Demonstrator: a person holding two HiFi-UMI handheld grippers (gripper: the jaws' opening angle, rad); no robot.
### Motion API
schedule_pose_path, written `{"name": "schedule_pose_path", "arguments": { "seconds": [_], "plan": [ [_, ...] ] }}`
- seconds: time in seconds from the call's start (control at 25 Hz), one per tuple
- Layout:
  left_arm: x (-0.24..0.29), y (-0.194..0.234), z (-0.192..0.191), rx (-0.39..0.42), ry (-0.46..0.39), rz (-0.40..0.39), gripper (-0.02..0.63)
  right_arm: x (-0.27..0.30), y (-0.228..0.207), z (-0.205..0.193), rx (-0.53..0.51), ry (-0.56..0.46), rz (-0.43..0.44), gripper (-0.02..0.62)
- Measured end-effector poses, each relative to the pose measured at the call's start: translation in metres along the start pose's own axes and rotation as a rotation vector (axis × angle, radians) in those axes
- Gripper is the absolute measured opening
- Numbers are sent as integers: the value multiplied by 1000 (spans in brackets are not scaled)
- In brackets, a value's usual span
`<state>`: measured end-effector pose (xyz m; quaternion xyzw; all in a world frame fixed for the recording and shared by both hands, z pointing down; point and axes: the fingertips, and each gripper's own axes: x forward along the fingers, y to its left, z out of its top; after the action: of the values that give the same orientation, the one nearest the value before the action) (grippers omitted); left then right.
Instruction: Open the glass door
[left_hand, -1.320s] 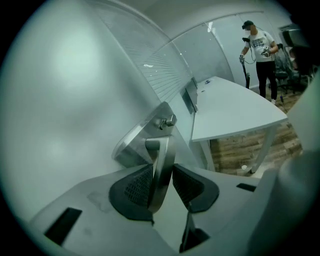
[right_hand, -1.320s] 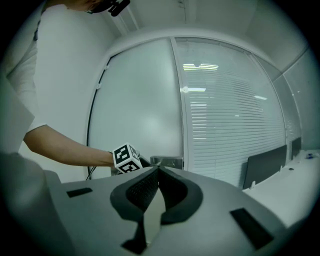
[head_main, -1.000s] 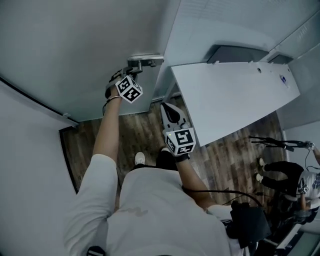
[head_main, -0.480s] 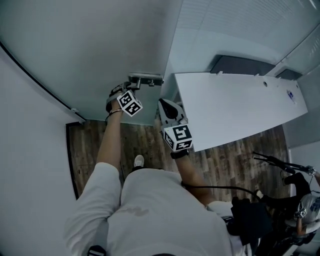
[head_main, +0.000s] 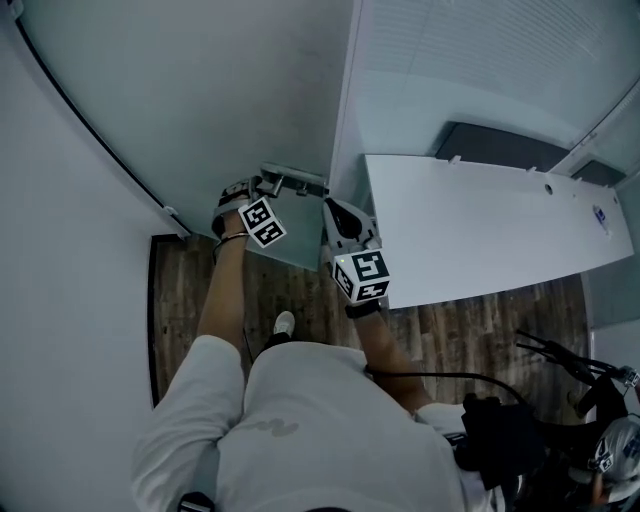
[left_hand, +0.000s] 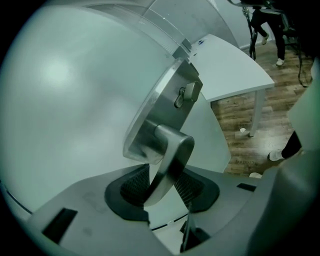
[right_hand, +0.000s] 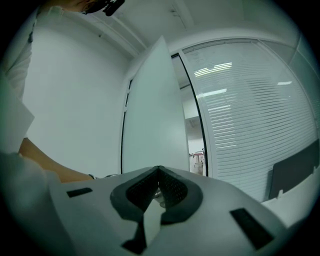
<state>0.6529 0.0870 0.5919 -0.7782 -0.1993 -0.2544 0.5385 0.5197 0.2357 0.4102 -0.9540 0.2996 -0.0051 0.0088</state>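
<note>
My left tool (left_hand: 162, 182) has its pads clamped on the steel lever handle (left_hand: 171, 152). The lever runs tilted up out of the jaws to its metal backplate (left_hand: 167, 100). Right behind that plate is the frosted glass door (left_hand: 65, 90), filling everything to this tool's left. Further out on its right I see a white tabletop (left_hand: 227, 70) standing over wood floor (left_hand: 240, 112). My right tool (right_hand: 159, 186) hangs near the left one with its jaws closed together and nothing in them, pointing level toward the door's free edge. Ahead of it, past that edge, there's a narrow gap. Beyond, to its right, is a glass partition with lowered blinds (right_hand: 250, 110).
</note>
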Motion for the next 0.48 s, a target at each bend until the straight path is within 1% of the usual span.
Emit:
{"name": "schedule_pose_path", "arguments": {
  "seconds": [0.16, 0.28, 0.36, 0.48],
  "plan": [
    [-15, -7, -20, -25, 34, 8, 134, -7, 9, 1, 7, -10, 27, 0],
    [-31, -14, -31, -57, 58, 46, 143, -20, 7, 0, 13, -17, 43, 0],
    [-39, -27, -43, -85, 63, 82, 149, -32, 11, -10, 17, -22, 54, 0],
    [-55, -49, -65, -109, 70, 103, 156, -51, 28, -28, 29, -12, 78, 0]
  ]
}}
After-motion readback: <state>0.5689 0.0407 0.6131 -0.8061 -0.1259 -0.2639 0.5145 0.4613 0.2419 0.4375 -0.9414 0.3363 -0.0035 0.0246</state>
